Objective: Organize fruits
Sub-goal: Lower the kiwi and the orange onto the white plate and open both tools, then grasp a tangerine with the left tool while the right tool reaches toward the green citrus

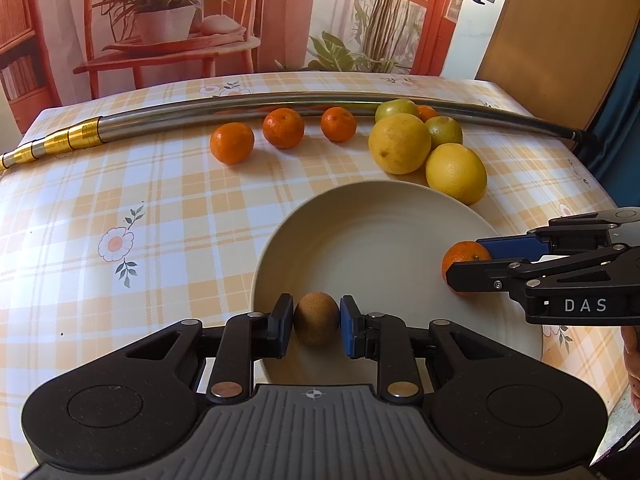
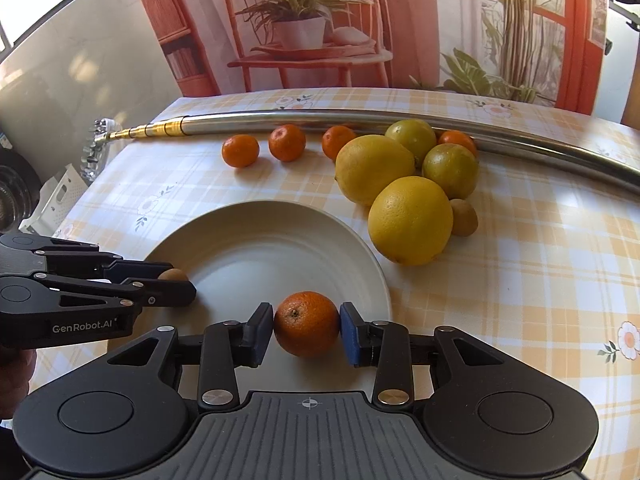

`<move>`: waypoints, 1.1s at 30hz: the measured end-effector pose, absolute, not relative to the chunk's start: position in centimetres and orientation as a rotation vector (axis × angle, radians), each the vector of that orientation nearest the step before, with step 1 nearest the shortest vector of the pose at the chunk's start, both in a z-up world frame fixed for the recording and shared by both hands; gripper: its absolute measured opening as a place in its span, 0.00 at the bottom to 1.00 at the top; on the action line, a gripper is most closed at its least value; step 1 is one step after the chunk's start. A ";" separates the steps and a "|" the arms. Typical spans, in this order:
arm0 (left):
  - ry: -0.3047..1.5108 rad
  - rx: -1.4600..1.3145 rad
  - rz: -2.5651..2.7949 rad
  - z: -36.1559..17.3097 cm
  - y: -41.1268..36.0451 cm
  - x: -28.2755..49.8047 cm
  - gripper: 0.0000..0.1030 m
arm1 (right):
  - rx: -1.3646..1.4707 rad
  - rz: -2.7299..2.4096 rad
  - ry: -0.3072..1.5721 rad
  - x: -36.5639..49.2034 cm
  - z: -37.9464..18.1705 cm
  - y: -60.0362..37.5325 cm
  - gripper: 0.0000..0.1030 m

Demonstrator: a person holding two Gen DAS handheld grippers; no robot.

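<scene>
Between the blue pads of our left gripper point(image 1: 316, 325) sits a small brown kiwi point(image 1: 316, 318), pinched on both sides over the near rim of the cream plate point(image 1: 360, 240); our right gripper point(image 2: 307, 328) likewise clamps a mandarin point(image 2: 307, 323) over the plate's near edge. From the left wrist we read "DAS" in pale letters on the right gripper's side at 3 o'clock; from the right wrist we read "GenRobot.AI" on the left gripper's side at 9 o'clock. At 12 to 1 o'clock beyond the plate lie two large lemons point(image 2: 410, 220), touching each other, two greenish limes point(image 2: 450, 170) behind them, and loose mandarins point(image 2: 286, 142) in a row along a long steel pole point(image 2: 360, 118) with gold telescoping sections. Only the right wrist view shows a second kiwi point(image 2: 464, 217) tucked against the nearer lemon, and the pole's metal comb-like head past the table's edge at 10 o'clock. All rests on an orange-checked tablecloth point(image 2: 540, 280) with printed flowers.
</scene>
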State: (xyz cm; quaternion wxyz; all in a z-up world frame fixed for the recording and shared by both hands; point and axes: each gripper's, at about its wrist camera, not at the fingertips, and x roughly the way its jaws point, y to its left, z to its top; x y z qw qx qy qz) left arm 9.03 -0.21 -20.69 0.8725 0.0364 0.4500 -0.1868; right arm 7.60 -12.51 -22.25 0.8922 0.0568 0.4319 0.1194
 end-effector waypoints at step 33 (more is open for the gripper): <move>0.659 0.085 -0.251 -12.9 3.6 11.2 0.56 | 0.095 0.122 0.641 8.6 -16.3 -16.6 0.38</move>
